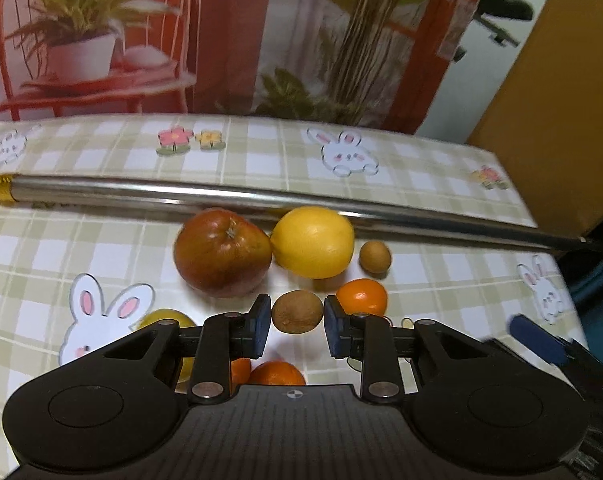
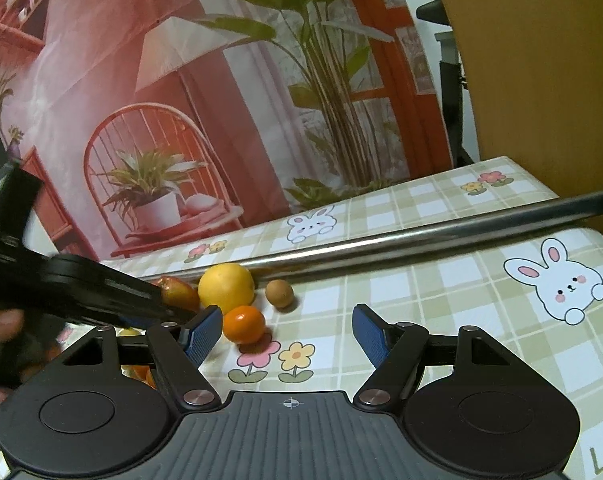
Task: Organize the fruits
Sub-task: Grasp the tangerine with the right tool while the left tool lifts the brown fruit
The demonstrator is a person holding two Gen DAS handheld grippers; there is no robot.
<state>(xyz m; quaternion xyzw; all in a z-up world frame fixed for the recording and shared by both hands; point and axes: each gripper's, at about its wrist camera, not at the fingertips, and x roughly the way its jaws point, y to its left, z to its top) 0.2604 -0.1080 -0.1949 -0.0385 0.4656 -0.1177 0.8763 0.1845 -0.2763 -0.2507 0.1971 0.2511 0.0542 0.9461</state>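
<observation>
In the left wrist view my left gripper [image 1: 297, 322] has its blue pads on either side of a brown kiwi [image 1: 296, 313], with a thin gap still showing on each side. Beyond it lie a red apple [image 1: 221, 257], a yellow lemon [image 1: 312, 241], a small brown round fruit [image 1: 375, 257] and an orange mandarin [image 1: 361, 297]. More orange fruit [image 1: 276, 374] and a yellow fruit [image 1: 169, 317] sit under the gripper. My right gripper [image 2: 287, 334] is open and empty, near the mandarin [image 2: 244, 323], the lemon [image 2: 226, 288] and the small brown fruit [image 2: 279, 293].
A long metal rod [image 1: 229, 196] lies across the checked bunny tablecloth [image 1: 441, 280] just behind the fruit; it also shows in the right wrist view [image 2: 401, 238]. A printed backdrop [image 1: 229, 36] stands at the table's far edge. The left gripper's body [image 2: 81, 292] shows at the left.
</observation>
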